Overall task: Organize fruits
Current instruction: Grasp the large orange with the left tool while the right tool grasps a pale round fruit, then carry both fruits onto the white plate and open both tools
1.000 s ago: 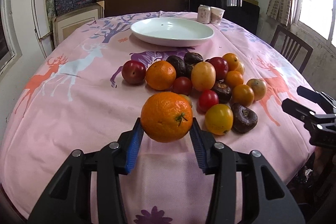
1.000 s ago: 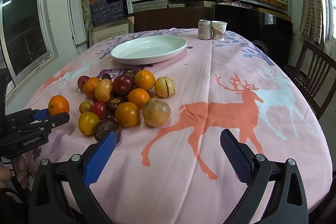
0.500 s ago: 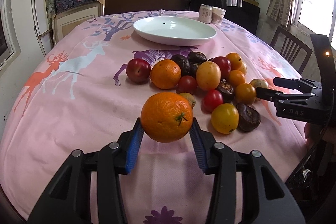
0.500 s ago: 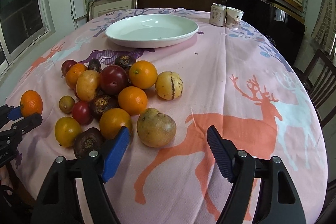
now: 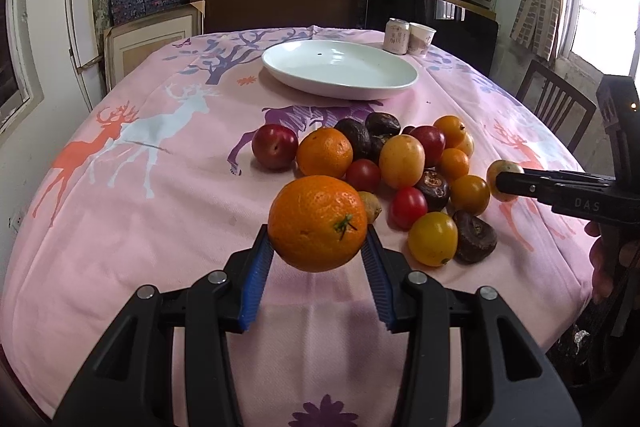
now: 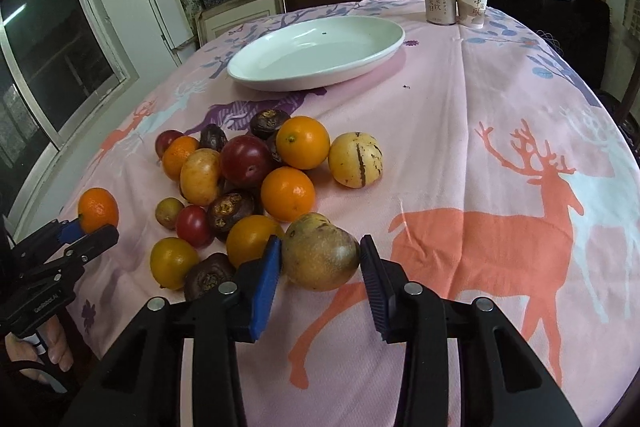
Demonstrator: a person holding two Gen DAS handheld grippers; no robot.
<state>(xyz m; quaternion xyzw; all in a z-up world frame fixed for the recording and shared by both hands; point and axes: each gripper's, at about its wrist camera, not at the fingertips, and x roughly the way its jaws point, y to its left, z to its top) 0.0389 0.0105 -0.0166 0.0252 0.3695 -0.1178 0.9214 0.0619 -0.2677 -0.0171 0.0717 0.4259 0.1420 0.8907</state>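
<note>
My left gripper (image 5: 318, 259) is shut on an orange mandarin (image 5: 317, 223) and holds it above the pink cloth, in front of the fruit pile (image 5: 400, 163); it also shows in the right wrist view (image 6: 86, 231). My right gripper (image 6: 320, 267) has its blue pads on both sides of a yellow-brown pear-like fruit (image 6: 320, 251) at the pile's near right edge, still resting on the cloth. The empty white plate (image 5: 340, 71) lies beyond the pile, and shows in the right wrist view (image 6: 316, 53) too.
A drink can (image 6: 440, 3) and a paper cup (image 6: 473, 5) stand behind the plate. A striped yellow melon-like fruit (image 6: 356, 159) lies at the pile's right. Chairs stand around the table; shelves fill the back wall.
My right gripper has moved forward to the pile and narrowed its jaws around the yellow-brown fruit. My left gripper has kept its hold on the mandarin and shifted little.
</note>
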